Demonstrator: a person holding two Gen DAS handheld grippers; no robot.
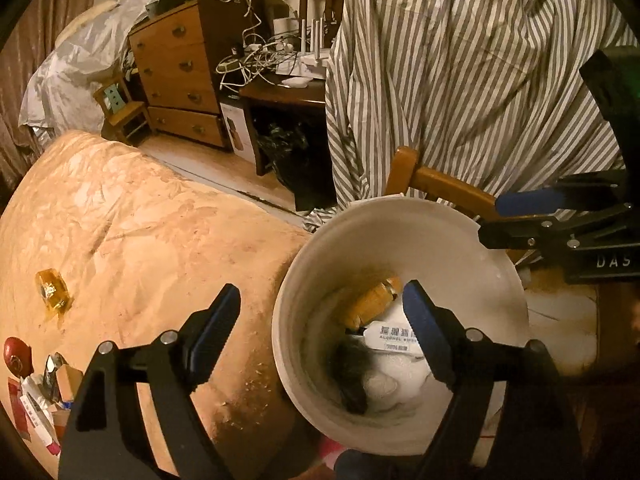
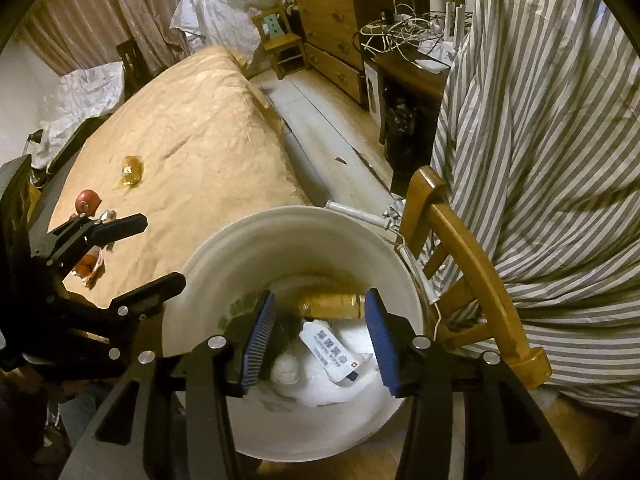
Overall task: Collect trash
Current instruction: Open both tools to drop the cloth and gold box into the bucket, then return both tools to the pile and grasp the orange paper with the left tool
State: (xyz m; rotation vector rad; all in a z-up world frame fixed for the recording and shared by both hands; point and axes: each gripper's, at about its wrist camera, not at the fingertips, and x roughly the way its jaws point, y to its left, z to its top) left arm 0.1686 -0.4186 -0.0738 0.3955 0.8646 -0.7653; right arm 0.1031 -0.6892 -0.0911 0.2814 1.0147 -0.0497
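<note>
crinkly wrapper (image 2: 332,305) in round bucket (image 2: 208,264).

A wooden chest of drawers (image 1: 180,76) stands across the floor from the tabletop (image 1: 132,216), a small wooden chair (image 1: 124,110) just beside it. A tangle of white cables (image 1: 256,52) lies on a dark side table (image 1: 280,96). A striped sheet (image 1: 460,80) drapes over a wooden chair (image 2: 472,264)
</note>
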